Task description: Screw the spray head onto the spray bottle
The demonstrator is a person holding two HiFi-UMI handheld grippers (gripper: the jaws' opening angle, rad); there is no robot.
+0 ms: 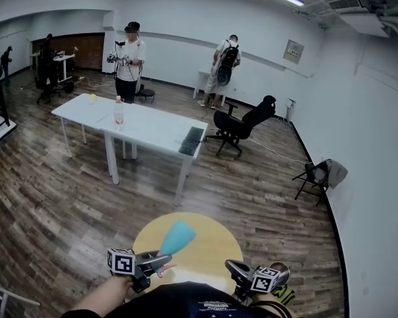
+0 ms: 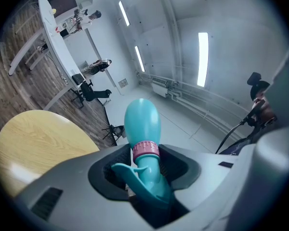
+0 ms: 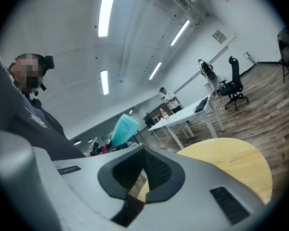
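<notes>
Lower left of the head view: left gripper (image 1: 152, 265) is over the near edge of the round wooden table (image 1: 215, 244). It carries the teal spray bottle (image 1: 176, 238), tilted up and to the right, clear of the tabletop.

Left gripper view, centre: the jaws stand part-way apart and pinch the spray head (image 2: 145, 182) just under the pink collar (image 2: 145, 149). The trigger lever pokes out to the lower left. The bottle body points away from the camera. The head looks seated on the neck; whether the collar is fully tight, I cannot tell.

Step in hand, as I judge it: run the collar home.
- Keep the left grip firm on the head so it cannot spin.
- Keep bottle and head on one axis, so the thread does not cross.
- The other tool must first spread its jaws, then take the body or collar squarely and turn in short bites.
- Work low over the table, in case of a slip.

Containers: the bottle is opaque, contents unknown. A small clear bottle (image 1: 119, 113) stands on the long white table (image 1: 159, 128), upper left of the head view. It is too small to read its fill.

Lower right: right gripper (image 1: 242, 273), jaws pressed together on nothing, apart from the bottle.
</notes>
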